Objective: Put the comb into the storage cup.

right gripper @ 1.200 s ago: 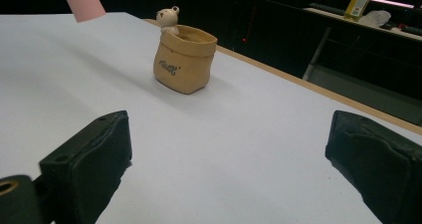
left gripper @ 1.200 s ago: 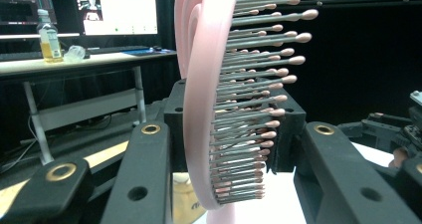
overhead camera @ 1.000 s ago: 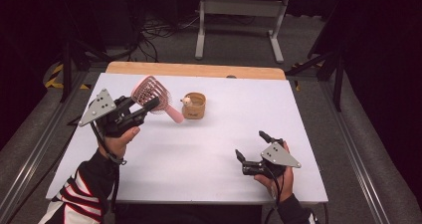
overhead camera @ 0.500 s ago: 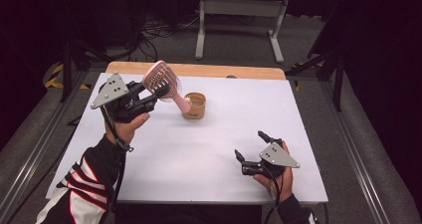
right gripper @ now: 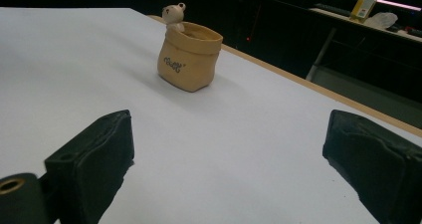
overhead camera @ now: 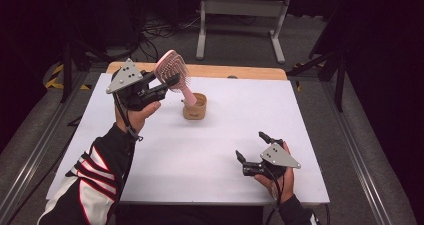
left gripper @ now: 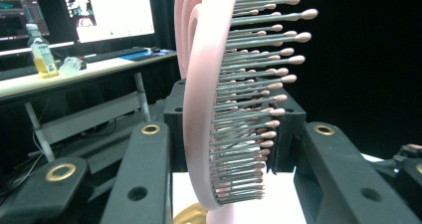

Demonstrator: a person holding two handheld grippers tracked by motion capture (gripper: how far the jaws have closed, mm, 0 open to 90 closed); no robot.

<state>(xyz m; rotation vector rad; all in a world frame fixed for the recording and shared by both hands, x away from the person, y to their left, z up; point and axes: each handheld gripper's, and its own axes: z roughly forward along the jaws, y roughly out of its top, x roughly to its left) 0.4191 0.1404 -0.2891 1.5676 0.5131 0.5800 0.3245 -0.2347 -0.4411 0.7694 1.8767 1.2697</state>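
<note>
Hairbrush point(overhead camera: 172, 75) is up above the counter point(overhead camera: 200, 150), head pinched in the left gripper point(overhead camera: 167, 82) jaws, handle down by the tan pot point(overhead camera: 194, 106). Looks light, stiff plastic; bristles flex, so grab the frame. Right gripper point(overhead camera: 252, 155) jaws spread.

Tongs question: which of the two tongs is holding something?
The left tongs, raised above the white table, are shut on the pink hairbrush. The right tongs, down near the table's front edge, are open and empty.

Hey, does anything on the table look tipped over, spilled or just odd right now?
Nothing spilled or tipped. The tan holder stands upright. The one oddity: the pink hairbrush hangs slanted in the left gripper, handle end at the holder's mouth.
</note>
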